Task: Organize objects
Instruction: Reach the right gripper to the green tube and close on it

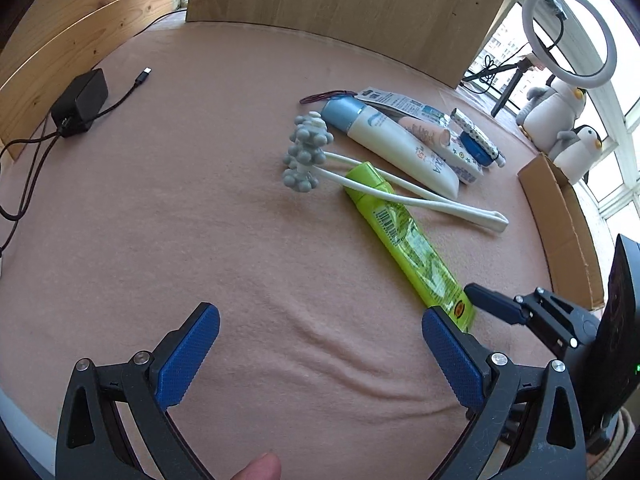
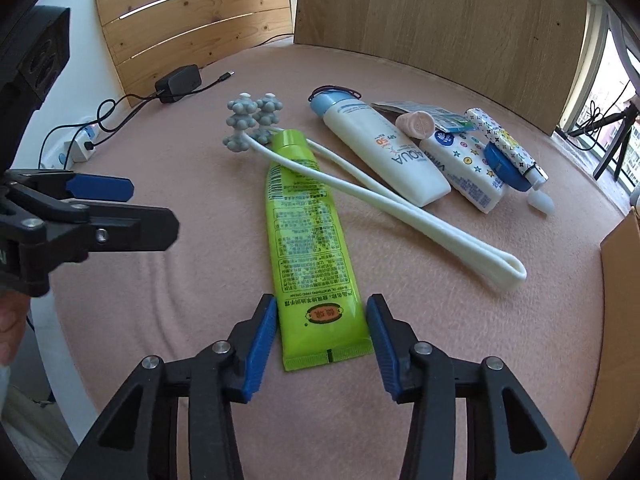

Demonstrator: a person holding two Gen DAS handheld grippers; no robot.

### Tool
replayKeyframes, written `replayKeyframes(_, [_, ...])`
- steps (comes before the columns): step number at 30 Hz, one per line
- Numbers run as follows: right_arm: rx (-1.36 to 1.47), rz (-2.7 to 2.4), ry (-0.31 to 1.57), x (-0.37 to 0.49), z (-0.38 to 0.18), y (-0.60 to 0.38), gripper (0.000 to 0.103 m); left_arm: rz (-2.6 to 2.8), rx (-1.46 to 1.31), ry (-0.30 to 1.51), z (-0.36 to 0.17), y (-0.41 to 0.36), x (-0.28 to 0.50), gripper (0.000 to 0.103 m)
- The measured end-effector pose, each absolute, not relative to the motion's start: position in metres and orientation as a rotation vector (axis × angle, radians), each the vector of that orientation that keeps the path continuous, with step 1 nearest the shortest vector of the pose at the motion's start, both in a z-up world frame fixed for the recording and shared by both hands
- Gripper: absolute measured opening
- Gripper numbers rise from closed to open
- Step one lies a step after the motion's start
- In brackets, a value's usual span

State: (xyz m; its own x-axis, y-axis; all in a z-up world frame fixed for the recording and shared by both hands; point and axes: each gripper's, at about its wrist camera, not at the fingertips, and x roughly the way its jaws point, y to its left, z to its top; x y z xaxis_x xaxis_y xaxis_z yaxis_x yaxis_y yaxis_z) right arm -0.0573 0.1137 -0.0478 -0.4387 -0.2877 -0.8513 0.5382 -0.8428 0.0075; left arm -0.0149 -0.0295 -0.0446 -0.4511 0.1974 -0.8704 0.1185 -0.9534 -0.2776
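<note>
A lime-green tube [image 2: 312, 248] lies on the pink cloth, cap end away from me. My right gripper [image 2: 322, 312] is open, its blue pads either side of the tube's crimped end, close to it but apart. A white massager with grey knobbed rollers [image 2: 372, 196] lies across the tube's cap end. A white sunscreen tube with a blue cap [image 2: 384, 148], a star-patterned tube [image 2: 464, 164] and a patterned stick [image 2: 504, 140] lie behind. My left gripper [image 1: 320, 320] is open and empty over bare cloth, left of the green tube [image 1: 404, 236]. The right gripper's finger [image 1: 492, 302] shows beside that tube.
A black power adapter [image 1: 80, 100] with its cable lies at the far left. A cardboard box [image 1: 560, 224] stands at the right edge. Wooden boards [image 2: 440, 12] stand behind the table. A ring light [image 1: 568, 36] and plush penguins [image 1: 560, 104] stand by the window.
</note>
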Motion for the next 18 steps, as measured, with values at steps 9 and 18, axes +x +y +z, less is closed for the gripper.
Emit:
replayKeyframes(9, [1.300,-2.297,0.307,0.008,-0.047,0.116,0.040,2.509,-1.659,-0.465,-0.058,-0.002,-0.025,0.089])
replayKeyframes(18, [1.249,-2.349,0.250,0.016,-0.048,0.118,0.040,2.467,-1.691,-0.440,-0.055,0.020,-0.036,0.059])
